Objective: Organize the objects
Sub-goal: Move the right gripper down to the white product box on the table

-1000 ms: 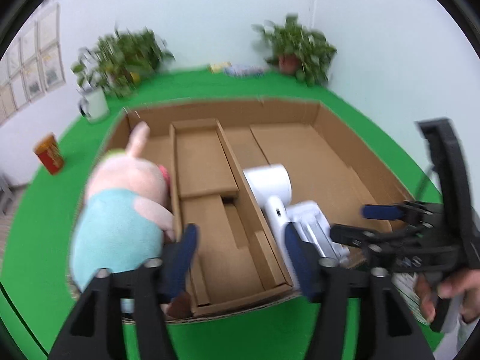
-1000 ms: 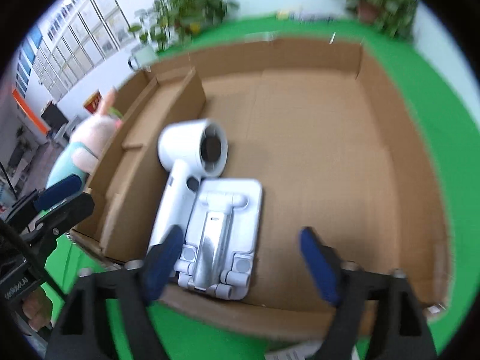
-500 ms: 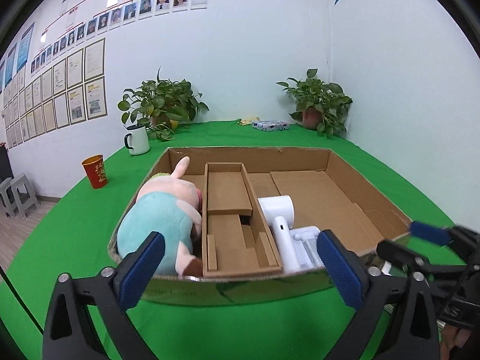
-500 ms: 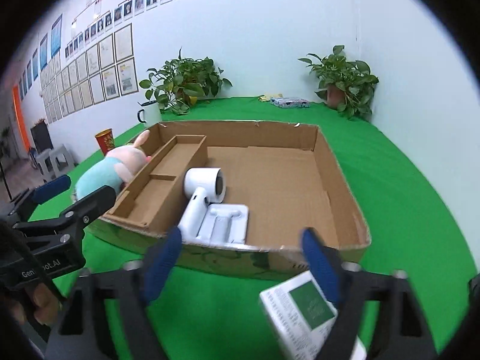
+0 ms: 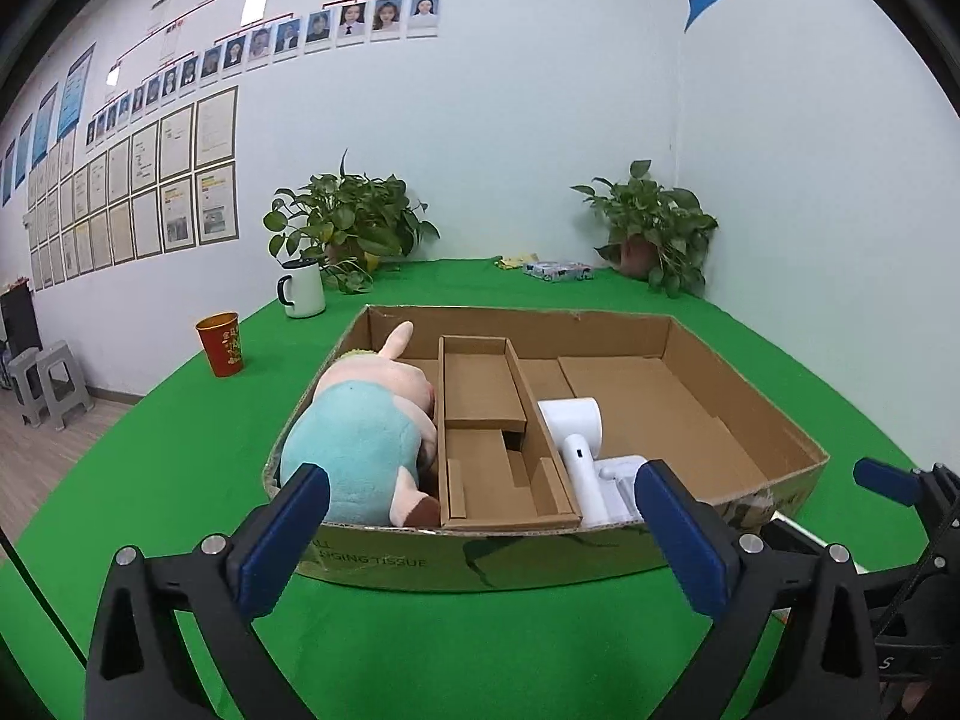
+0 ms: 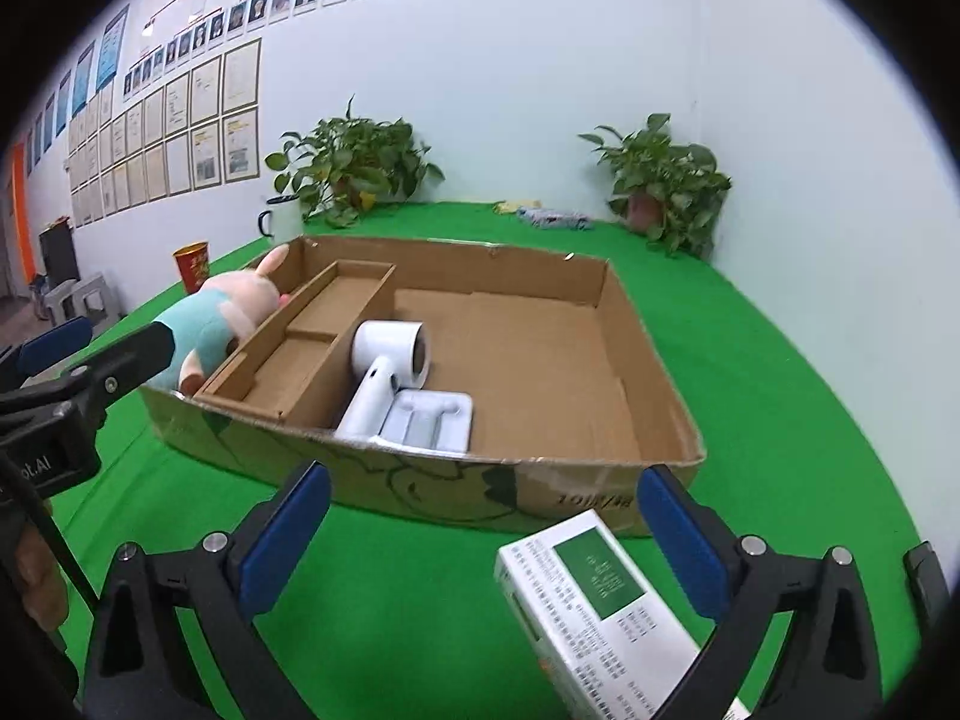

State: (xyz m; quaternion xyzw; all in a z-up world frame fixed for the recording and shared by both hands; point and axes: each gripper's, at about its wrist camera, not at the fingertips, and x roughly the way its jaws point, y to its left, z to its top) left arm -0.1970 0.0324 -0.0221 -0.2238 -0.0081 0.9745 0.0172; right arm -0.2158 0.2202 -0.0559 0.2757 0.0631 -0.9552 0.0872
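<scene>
Both grippers (image 5: 480,531) (image 6: 483,531) withdrawn from cardboard box (image 6: 660,360), jaws spread, empty. White-green carton (image 6: 600,600) on surface: likely next pick.

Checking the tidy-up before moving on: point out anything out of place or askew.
One white carton with a green label lies at an angle on the green cloth, outside the cardboard tray, between the open right gripper fingers. The plush pig bulges over its narrow compartment's wall.
</scene>
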